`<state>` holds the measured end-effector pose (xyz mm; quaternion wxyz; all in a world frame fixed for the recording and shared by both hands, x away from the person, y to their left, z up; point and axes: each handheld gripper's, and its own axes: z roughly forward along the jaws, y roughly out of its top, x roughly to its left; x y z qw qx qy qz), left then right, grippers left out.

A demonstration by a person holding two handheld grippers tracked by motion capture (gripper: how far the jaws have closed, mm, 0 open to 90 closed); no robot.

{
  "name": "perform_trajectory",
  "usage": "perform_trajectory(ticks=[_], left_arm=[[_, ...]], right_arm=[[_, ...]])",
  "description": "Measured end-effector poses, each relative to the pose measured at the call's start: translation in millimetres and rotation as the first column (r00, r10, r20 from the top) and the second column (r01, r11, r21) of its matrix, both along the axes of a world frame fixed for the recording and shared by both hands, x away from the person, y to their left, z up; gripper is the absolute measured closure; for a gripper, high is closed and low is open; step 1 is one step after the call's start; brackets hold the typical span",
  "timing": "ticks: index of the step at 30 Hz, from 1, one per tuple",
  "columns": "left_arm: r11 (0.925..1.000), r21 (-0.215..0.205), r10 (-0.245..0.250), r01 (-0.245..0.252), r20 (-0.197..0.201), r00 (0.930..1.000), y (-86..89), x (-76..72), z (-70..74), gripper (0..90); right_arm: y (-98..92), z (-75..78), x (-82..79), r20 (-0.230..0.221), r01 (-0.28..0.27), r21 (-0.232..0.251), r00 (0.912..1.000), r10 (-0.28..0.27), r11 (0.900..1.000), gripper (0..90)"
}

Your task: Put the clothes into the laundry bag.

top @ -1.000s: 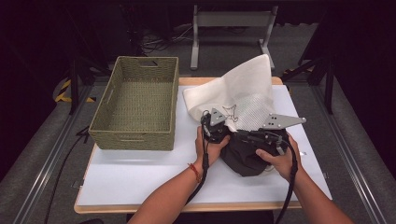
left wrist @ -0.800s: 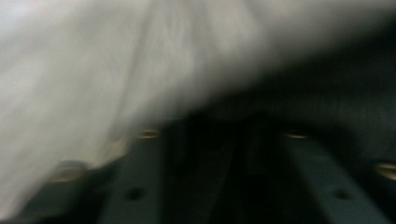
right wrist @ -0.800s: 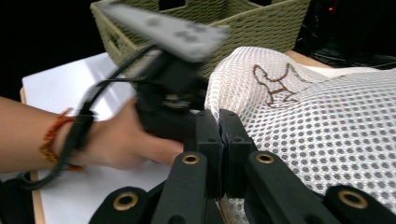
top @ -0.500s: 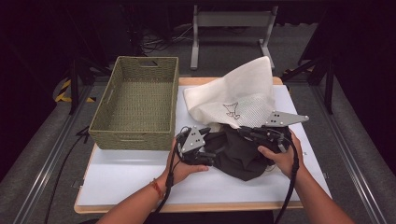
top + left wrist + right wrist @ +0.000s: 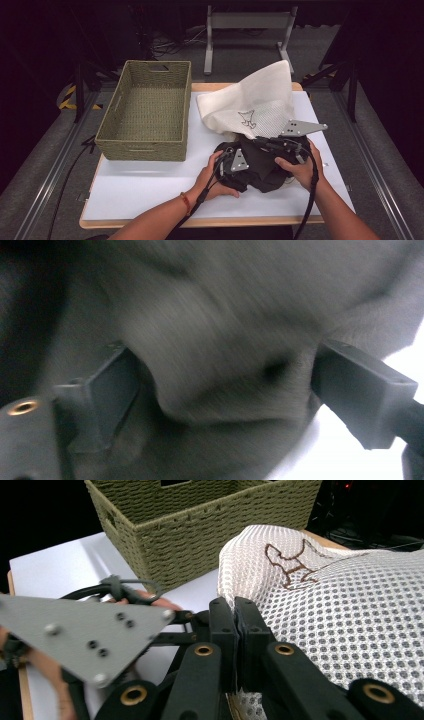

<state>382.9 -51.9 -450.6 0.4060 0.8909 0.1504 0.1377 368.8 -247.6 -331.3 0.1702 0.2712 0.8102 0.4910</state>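
A black garment (image 5: 260, 172) lies bunched on the white tabletop, partly under a white mesh bag (image 5: 250, 107) with a small brown figure on it. My left gripper (image 5: 245, 165) pushes into the garment's left side. Its jaws have just been opening and stand wide in the left gripper view (image 5: 220, 385), with a fold of dark fabric (image 5: 225, 365) bulging between them. My right gripper (image 5: 267, 142) rests on the garment's far side. Its jaws (image 5: 235, 615) are shut on the mesh bag's (image 5: 340, 610) lower edge.
A woven green basket (image 5: 142, 145) stands at the table's left, with nothing showing inside it; it is also visible behind the mesh bag (image 5: 200, 535). The white tabletop (image 5: 145, 185) shows bare in front of the basket. The left gripper's grey plate (image 5: 85, 635) sits close beside the right jaws.
The left hand came away from the bag's edge, swung out to the left and toward the person, then pushed right into the black garment with its jaws opened. The right gripper stayed put.
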Motion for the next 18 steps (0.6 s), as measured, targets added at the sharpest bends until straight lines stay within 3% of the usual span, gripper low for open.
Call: perform_trajectory(ticks=[1,4,5,6,8,9,11,12,14,16,17,18], left_arm=[[0.9999,-0.016,0.005,-0.005,-0.002,1.0,-0.7,1.9,0.8,17.3],[0.9992,-0.001,0.041,-0.041,-0.032,0.9987,-9.3,10.5,0.7,34.2],[0.9992,-0.001,0.041,-0.041,-0.032,0.9987,-9.3,10.5,0.7,46.5],[0.9991,-0.015,0.039,-0.039,-0.045,0.9983,-11.0,12.4,1.8,46.5],[0.9994,-0.01,0.032,-0.032,-0.013,0.9994,-13.3,14.0,4.0,70.7],[0.9978,-0.053,0.039,-0.04,-0.022,0.999,-12.7,15.8,4.7,76.5],[0.9925,-0.111,0.047,-0.05,-0.03,0.9984,-9.9,18.2,6.5,80.6],[0.9859,-0.156,0.057,-0.061,-0.031,0.9979,-8.5,18.2,8.1,81.1],[0.9781,-0.198,0.065,-0.064,-0.004,0.9979,-6.8,17.9,14.8,81.7],[0.9634,-0.259,0.078,-0.071,0.016,0.9969,-5.6,19.2,23.3,82.1],[0.9509,-0.3,0.086,-0.078,0.015,0.9962,-6.6,20.8,30.4,82.2],[0.9509,-0.3,0.086,-0.078,0.015,0.9962,-6.6,20.8,30.4,82.3]], right_arm=[[-0.1,-0.3,-0.4,-0.004,0.0,0.003,1.0,0.0,1.0,88.5],[-2.1,-1.4,-1.1,-0.014,0.003,0.013,0.9999,-0.002,1.0,88.5],[-2.1,-1.4,-1.1,-0.014,0.003,0.013,0.9999,-0.002,1.0,88.5],[-2.8,-2.1,-1.5,-0.018,0.001,0.015,0.9998,-0.001,1.0,88.5],[-3.8,-2.6,-1.7,-0.021,0.009,0.019,0.9997,-0.009,1.0,88.5],[-4.7,-2.5,-1.7,-0.022,0.011,0.02,0.9997,-0.01,1.0,88.5],[-7.2,-2.3,-2.1,-0.021,0.02,0.016,0.9996,-0.019,1.0,88.5],[-8.9,-2.3,-1.8,-0.022,0.022,0.016,0.9995,-0.022,1.0,88.5],[-12.1,-2.0,-1.3,-0.025,0.033,0.023,0.9992,-0.032,0.999,88.6],[-13.1,0.6,-2.3,-0.018,0.023,0.025,0.9996,-0.023,0.999,88.8],[-12.9,3.2,-3.1,-0.014,0.02,0.033,0.9997,-0.02,0.999,88.9],[-12.9,3.2,-3.1,-0.014,0.02,0.033,0.9997,-0.02,0.999,88.9]])
